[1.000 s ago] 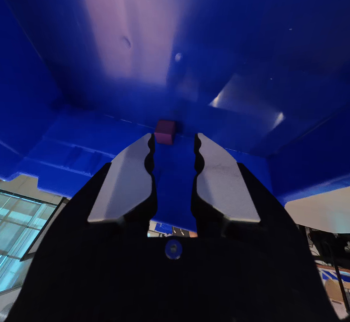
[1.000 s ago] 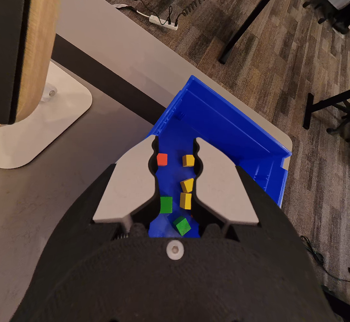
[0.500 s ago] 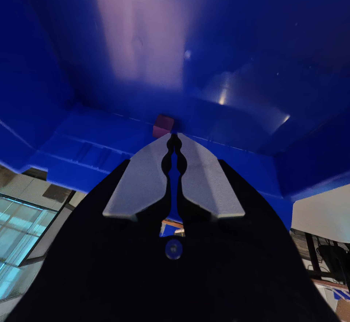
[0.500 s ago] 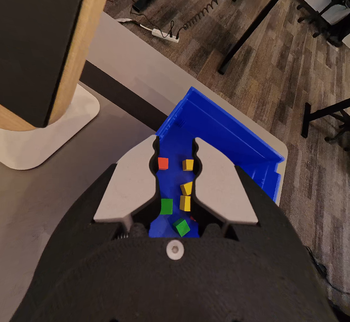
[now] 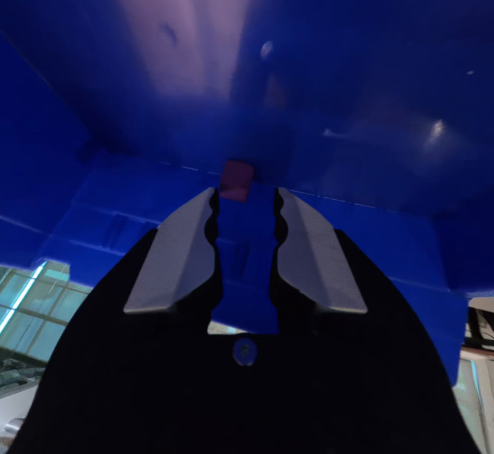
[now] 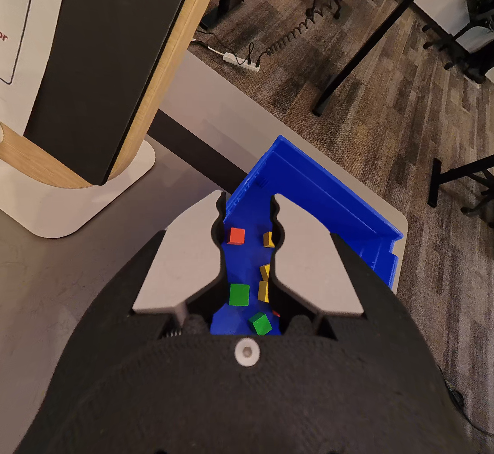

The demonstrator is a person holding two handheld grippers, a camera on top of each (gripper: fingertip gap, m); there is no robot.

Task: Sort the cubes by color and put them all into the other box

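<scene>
In the left wrist view my left gripper point(image 5: 245, 192) is open and empty inside a blue box point(image 5: 374, 94). One dark red cube point(image 5: 236, 180) lies against the box wall just beyond my left fingertip, not between the fingers. In the right wrist view my right gripper point(image 6: 248, 196) is open and empty above another blue box point(image 6: 334, 190). Between its fingers I see a red cube point(image 6: 236, 236), three yellow cubes point(image 6: 263, 291) and two green cubes point(image 6: 239, 294) on the box floor. The fingers hide the rest of that box.
A tall dark panel with a wooden edge point(image 6: 107, 67) stands on a white base point(image 6: 80, 206) at the left of the grey table point(image 6: 40, 281). The table edge runs just behind the box. Beyond it are a power strip point(image 6: 240, 60), desk legs and chairs on the floor. The gap from one gripper's tips to the other's is roughly 65 centimeters.
My left gripper was open, shut half a second ago on nothing, and is open again beside the dark red cube. My right gripper stayed open and the view shifted to show more of the panel.
</scene>
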